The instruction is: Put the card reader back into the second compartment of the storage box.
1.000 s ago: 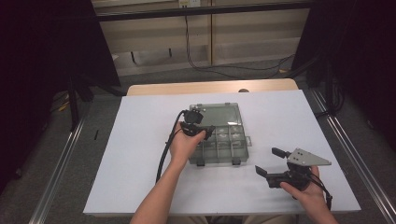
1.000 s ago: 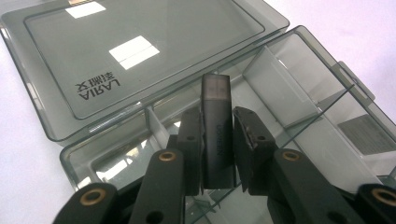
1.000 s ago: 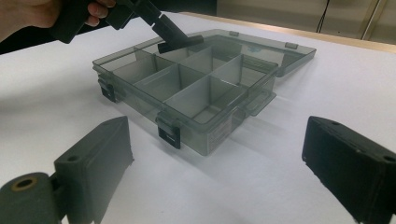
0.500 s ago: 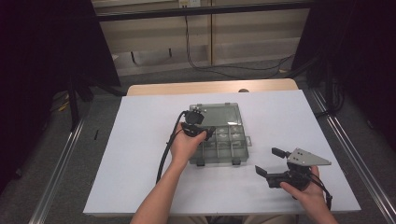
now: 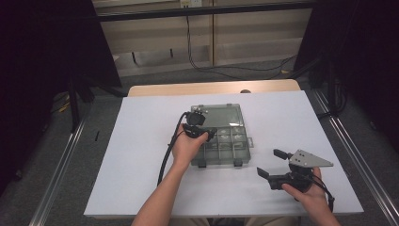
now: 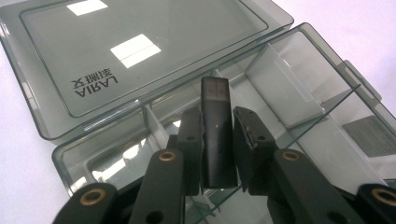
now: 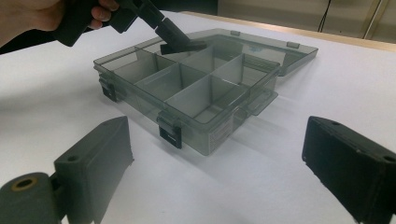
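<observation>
Two jaws of the left gripper (image 6: 217,154) pinching a small black stick-shaped piece (image 6: 217,135), held just over a compartment on the hinge side of the open smoky-clear organizer box (image 5: 230,146) (lid (image 6: 140,51) laid flat behind, label upside down in the left gripper view). Right gripper (image 5: 276,162) spread wide, holding nothing, low over the white table (image 5: 141,155) near the box's latch side. Both hands (image 5: 186,147) wrapped round the grips.

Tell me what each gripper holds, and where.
Left gripper clamps a black stick by its lower half, over the organizer box. Right gripper is open, holding nothing.
</observation>
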`<control>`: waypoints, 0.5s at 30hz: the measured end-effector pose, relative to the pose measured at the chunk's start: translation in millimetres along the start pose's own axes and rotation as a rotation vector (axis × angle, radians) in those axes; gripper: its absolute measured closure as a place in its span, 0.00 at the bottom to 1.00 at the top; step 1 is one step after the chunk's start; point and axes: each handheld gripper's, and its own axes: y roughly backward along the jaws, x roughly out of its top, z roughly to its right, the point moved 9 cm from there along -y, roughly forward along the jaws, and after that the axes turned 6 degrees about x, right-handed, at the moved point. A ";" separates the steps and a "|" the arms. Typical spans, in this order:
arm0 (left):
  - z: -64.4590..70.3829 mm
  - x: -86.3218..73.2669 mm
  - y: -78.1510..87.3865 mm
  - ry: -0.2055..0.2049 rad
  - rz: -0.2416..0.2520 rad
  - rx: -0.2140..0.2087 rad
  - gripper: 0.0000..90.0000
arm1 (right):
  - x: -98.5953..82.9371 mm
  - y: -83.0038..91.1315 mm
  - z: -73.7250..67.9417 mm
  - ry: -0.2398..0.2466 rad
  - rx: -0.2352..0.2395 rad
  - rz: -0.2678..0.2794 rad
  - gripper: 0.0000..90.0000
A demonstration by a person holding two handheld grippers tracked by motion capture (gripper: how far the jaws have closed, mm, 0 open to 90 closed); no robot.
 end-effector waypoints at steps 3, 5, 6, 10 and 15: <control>-0.7 -0.3 -0.5 0.003 0.001 0.002 0.82 | -0.1 0.1 -0.1 0.001 0.000 0.000 0.09; -0.6 -0.2 -0.5 0.002 0.001 0.002 0.82 | -0.1 0.1 -0.2 -0.001 0.000 -0.001 0.09; -0.5 -0.3 -0.7 0.001 0.001 0.005 0.82 | -0.1 0.0 -0.1 0.000 0.001 0.000 0.09; 0.2 -0.8 -1.6 0.003 -0.002 0.011 0.82 | -0.3 -0.3 -0.5 -0.001 0.001 -0.003 0.09; 0.3 -0.9 -1.7 0.002 -0.002 0.011 0.81 | -0.4 -0.8 -0.8 0.003 0.002 -0.002 0.09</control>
